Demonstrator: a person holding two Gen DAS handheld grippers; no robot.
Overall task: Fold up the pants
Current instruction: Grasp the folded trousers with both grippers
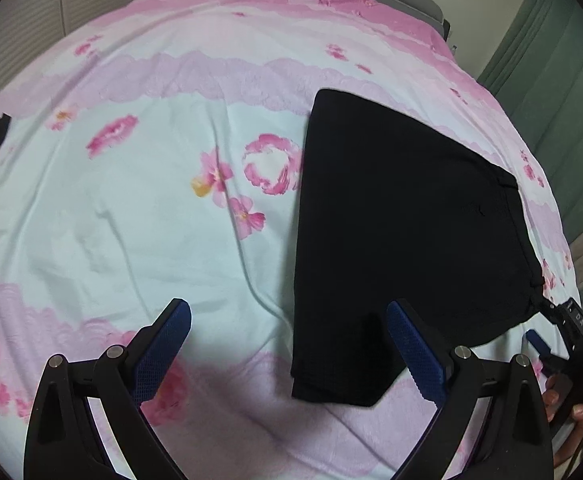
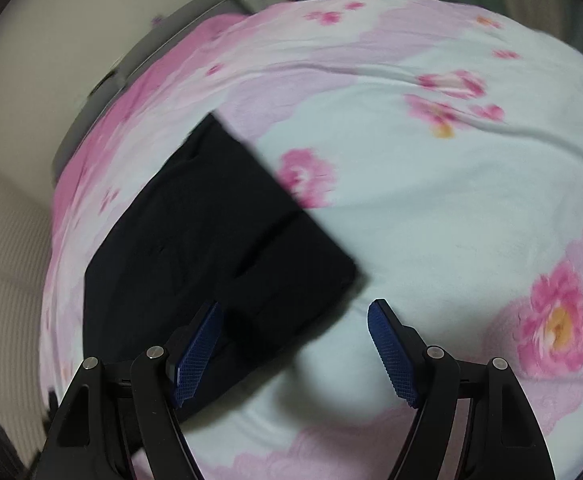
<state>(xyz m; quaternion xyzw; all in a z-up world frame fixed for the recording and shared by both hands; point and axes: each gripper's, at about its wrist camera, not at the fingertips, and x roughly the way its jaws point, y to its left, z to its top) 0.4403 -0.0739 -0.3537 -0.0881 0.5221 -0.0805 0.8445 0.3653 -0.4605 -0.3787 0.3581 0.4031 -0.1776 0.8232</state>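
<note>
Black pants [image 1: 403, 220] lie folded flat on the pink floral bedsheet [image 1: 131, 220], centre-right in the left wrist view, lower left of centre in the right wrist view. Left gripper [image 1: 287, 312] – jaws wide apart, nothing between the pads, right finger [image 1: 415, 344] over the pants' lower edge. Right gripper [image 2: 293, 308] – jaws apart, empty, above the pants' corner. A hand [image 1: 567, 404] shows at lower right of the left view.

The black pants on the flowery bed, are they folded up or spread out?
Folded. The black cloth pants lie as one compact flat block on the pink flowered bedsheet, no separate legs showing.
</note>
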